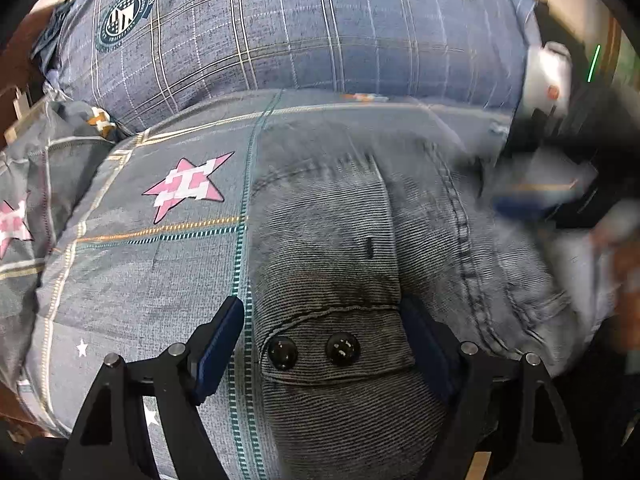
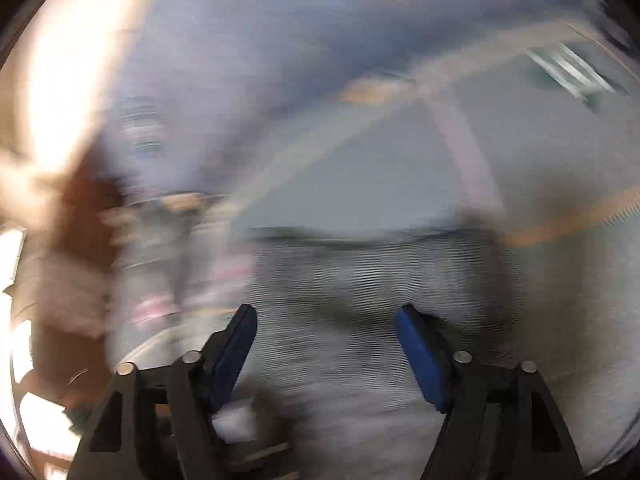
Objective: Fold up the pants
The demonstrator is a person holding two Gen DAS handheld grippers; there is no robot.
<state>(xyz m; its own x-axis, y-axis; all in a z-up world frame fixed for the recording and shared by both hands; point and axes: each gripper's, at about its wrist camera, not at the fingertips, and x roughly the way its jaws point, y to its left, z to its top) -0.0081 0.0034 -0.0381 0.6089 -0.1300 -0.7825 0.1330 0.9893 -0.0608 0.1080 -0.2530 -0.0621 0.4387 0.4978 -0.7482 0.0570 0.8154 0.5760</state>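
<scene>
Grey corduroy pants (image 1: 328, 240) lie on a bed, the waistband with two black buttons (image 1: 282, 354) nearest me and a lighter denim-like part with seams to the right. My left gripper (image 1: 320, 320) hangs over the waistband. Its blue pads (image 1: 224, 332) stand wide on either side of the cloth without pressing it. The right wrist view is badly blurred. In it my right gripper (image 2: 326, 320) is open above the grey ribbed fabric (image 2: 360, 272), with nothing held between its pads.
A grey-blue bedsheet (image 1: 120, 280) with pink stars covers the bed. A plaid pillow (image 1: 300, 28) lies behind the pants. A crumpled cover (image 1: 48, 160) sits at the left. A white object (image 1: 548, 76) and blurred shapes stand at the right.
</scene>
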